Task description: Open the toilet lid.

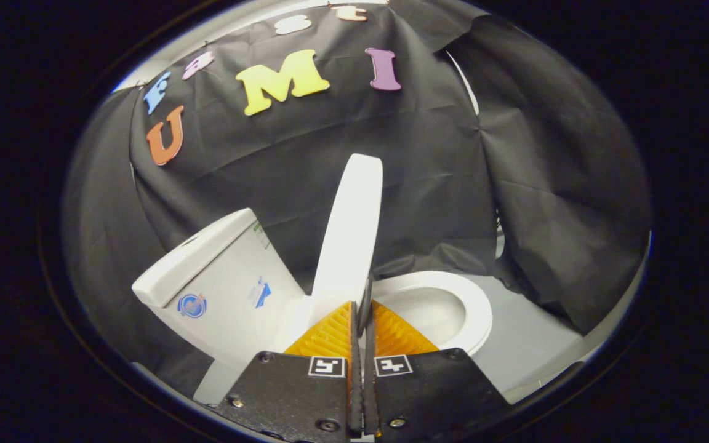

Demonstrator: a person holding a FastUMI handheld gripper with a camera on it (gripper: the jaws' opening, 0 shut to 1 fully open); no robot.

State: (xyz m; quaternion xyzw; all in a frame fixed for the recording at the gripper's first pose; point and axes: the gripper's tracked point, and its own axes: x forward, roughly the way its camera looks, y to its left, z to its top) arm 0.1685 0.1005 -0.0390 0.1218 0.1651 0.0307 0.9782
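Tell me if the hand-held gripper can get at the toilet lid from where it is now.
Probably yes: the hand-held gripper has its fingers nearly together right at the lower edge of the raised toilet lid, with nothing in between. Whether both fingers press on it is unclear.

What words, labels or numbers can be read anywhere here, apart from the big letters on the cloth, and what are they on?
Round blue sticker on the tank: too blurred to read.
Blue sticker beside it: too blurred.
Two square markers on the gripper: patterns, no words.
The gripper's fingers are closed, tips at the raised toilet lid.
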